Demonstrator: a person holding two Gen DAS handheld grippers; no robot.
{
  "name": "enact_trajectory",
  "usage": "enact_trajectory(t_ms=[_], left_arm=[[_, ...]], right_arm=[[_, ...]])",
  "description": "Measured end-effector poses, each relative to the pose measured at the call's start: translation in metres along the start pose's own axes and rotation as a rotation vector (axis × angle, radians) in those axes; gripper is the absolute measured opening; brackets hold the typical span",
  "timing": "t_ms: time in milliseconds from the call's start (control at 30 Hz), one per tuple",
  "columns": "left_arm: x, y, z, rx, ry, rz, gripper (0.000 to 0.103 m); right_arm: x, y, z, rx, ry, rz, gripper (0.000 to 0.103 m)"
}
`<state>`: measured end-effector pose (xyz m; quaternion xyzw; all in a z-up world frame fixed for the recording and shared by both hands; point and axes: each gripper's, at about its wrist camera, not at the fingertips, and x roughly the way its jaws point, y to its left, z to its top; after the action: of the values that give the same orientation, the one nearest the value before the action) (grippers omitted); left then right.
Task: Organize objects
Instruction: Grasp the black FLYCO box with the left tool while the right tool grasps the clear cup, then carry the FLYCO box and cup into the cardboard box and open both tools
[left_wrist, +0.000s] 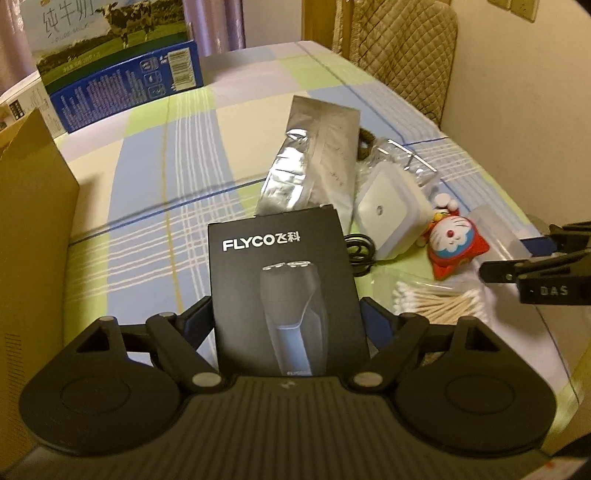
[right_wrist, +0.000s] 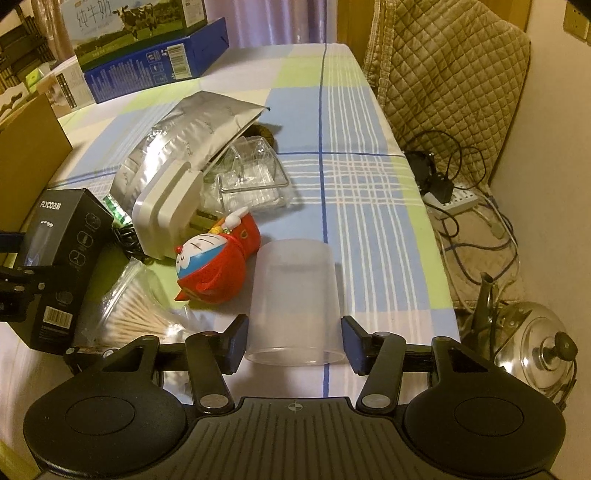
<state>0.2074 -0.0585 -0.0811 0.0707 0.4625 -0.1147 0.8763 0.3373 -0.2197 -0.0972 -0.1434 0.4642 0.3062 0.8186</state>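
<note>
While both pairs of tongs flank their targets, neither grip looks settled. Left tongs (left_wrist: 288, 314) straddle the black shaver box (left_wrist: 284, 291), standing on the bench (left_wrist: 155, 177); contact uncertain. Right tongs (right_wrist: 295, 345) bracket the clear cup (right_wrist: 295, 299) lying on its side, pads just beside its wall. Advice: close gently, the cup will flex.

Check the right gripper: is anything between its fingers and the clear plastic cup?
Nothing visible. The clear plastic cup lies on its side between the right gripper fingers, with the red cat toy off to its left.
</note>
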Motion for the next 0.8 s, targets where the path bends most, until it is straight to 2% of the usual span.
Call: enact_trajectory(t_ms=[200, 433, 633, 800], left_arm=[[0.002, -0.001, 0.001, 0.015, 0.015, -0.005, 0.078], [-0.017, 0.006, 0.003, 0.013, -0.004, -0.008, 0.077], [-0.046, 0.009, 0.007, 0.010, -0.036, -0.014, 0.077], [-0.082, 0.021, 0.014, -0.007, -0.083, -0.012, 0.078]], right_arm=[[-0.009, 0.001, 0.002, -0.001, -0.019, -0.010, 0.050], [-0.032, 0.005, 0.002, 0.002, -0.049, -0.010, 0.050], [-0.067, 0.018, 0.008, 0.001, -0.101, 0.004, 0.050], [-0.104, 0.050, 0.026, -0.038, -0.175, 0.058, 0.050]])
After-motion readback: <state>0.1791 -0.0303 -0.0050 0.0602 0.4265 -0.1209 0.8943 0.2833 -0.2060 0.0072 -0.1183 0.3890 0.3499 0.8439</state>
